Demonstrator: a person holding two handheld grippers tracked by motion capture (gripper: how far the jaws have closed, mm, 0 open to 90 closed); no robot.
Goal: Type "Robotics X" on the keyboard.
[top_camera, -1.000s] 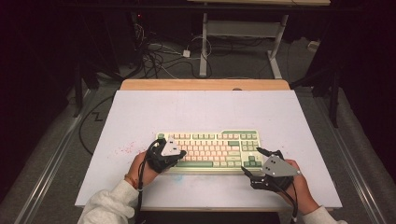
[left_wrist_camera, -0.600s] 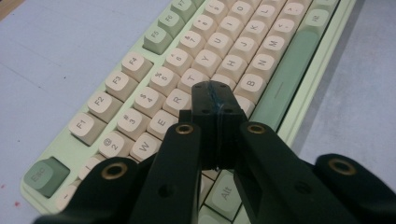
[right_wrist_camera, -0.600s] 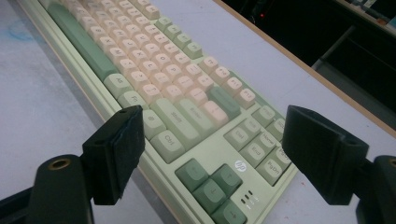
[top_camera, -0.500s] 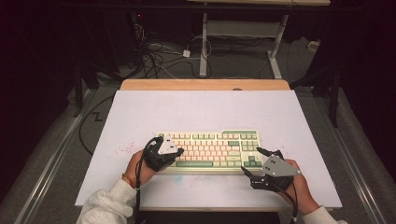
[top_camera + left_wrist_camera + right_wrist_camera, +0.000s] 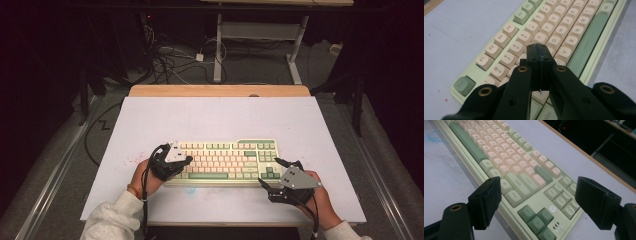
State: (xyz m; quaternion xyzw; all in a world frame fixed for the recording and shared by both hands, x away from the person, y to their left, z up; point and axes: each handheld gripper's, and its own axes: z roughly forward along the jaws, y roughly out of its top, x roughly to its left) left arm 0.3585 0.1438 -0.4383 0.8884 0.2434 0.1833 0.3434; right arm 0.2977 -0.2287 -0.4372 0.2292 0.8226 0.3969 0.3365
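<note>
The keyboard [image 5: 227, 161] lies flat near the front edge of the bench [image 5: 215, 115], a bit right of the middle. The left gripper [image 5: 176, 161] has its fingers [image 5: 539, 62] pressed together into one tip over the left keys, likely so it can poke just one key. The right gripper [image 5: 270, 175] waits by the keyboard's right end, fingers [image 5: 487, 197] wide apart, holding nothing.

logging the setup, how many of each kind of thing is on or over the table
keyboard: 1
left gripper, jaws shut over the keys: 1
right gripper, jaws open at the keyboard's near right corner: 1
Total: 3
</note>
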